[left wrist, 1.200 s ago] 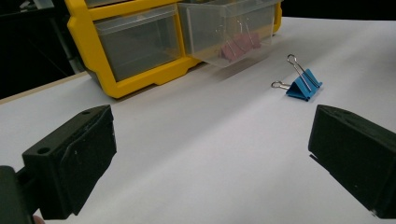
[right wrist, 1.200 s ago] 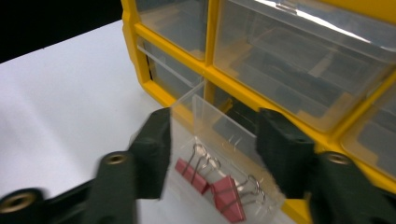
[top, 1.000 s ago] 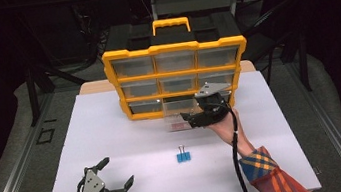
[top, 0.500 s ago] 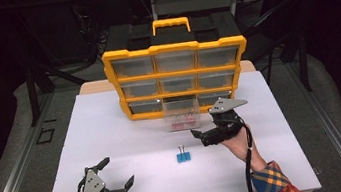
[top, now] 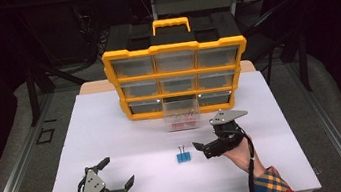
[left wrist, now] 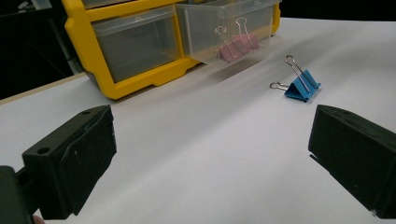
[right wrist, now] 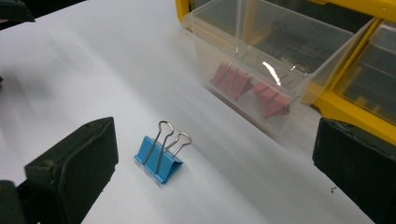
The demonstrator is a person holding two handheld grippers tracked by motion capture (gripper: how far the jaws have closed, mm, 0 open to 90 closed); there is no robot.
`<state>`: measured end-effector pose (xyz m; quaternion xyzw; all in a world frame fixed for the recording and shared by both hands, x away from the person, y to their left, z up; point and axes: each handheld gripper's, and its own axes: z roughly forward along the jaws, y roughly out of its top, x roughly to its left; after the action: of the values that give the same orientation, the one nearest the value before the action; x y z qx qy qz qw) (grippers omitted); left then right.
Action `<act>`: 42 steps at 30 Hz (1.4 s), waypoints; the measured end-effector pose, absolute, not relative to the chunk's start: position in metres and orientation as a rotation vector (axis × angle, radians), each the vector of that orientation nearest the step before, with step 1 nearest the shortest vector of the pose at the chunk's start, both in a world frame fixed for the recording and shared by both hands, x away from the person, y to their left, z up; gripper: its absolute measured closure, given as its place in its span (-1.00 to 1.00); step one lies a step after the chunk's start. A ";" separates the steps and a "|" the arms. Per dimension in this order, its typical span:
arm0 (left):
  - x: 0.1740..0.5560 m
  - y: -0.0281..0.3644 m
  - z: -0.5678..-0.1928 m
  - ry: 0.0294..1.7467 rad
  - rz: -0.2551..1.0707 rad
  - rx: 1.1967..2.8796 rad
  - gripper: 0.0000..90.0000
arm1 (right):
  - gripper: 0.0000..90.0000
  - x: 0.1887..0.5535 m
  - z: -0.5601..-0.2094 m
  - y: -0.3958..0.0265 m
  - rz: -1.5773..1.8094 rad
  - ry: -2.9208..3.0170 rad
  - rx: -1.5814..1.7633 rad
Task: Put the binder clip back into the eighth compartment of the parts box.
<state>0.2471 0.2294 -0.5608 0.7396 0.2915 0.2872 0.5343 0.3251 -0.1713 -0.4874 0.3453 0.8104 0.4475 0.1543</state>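
No legible text or labels, seemingly.

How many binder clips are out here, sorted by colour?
Blue binder clip, lying on the white table: 1
Red binder clips, inside the pulled-out clear drawer of the yellow organizer: 2
Total: 3

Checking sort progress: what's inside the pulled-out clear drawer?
Two pink binder clips with silver wire handles lie in the clear drawer, near its front wall. Its rear is still inside the yellow organizer, so what lies back there is hidden.
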 end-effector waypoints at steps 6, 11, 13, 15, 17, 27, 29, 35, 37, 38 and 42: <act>0.247 0.229 -0.561 0.691 0.683 1.763 -0.98 | -1.00 0.322 -0.495 -0.164 1.295 2.349 0.981; 0.247 0.230 -0.561 0.692 0.684 1.761 -0.98 | -1.00 0.322 -0.499 -0.157 1.295 2.384 0.965; 0.247 0.230 -0.561 0.693 0.683 1.760 -0.98 | -1.00 0.322 -0.500 -0.154 1.299 2.391 0.961; 0.248 0.230 -0.561 0.694 0.684 1.759 -0.98 | -1.00 0.322 -0.501 -0.151 1.301 2.401 0.955; 0.248 0.230 -0.561 0.693 0.684 1.759 -0.98 | -1.00 0.323 -0.503 -0.148 1.298 2.415 0.948; 0.247 0.230 -0.560 0.691 0.683 1.761 -0.98 | -0.74 0.331 -0.515 -0.132 1.287 2.460 0.932; 0.247 0.230 -0.561 0.690 0.684 1.762 -0.98 | -0.66 0.333 -0.518 -0.129 1.271 2.475 0.935; 0.248 0.229 -0.561 0.689 0.684 1.764 -0.98 | -0.22 0.339 -0.525 -0.123 1.268 2.492 0.942; 0.248 0.229 -0.561 0.690 0.684 1.761 -0.98 | -0.07 0.340 -0.530 -0.121 1.259 2.505 0.944; 0.248 0.229 -0.561 0.690 0.684 1.762 -0.98 | -0.07 0.340 -0.530 -0.121 1.259 2.505 0.944; 0.248 0.229 -0.561 0.689 0.681 1.761 -0.98 | 0.13 0.342 -0.536 -0.117 1.247 2.509 0.956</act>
<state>0.2480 0.2291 -0.5609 0.7396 0.2896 0.2859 0.5361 0.3423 -0.1168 -0.5358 0.3216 0.8440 0.4196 0.0906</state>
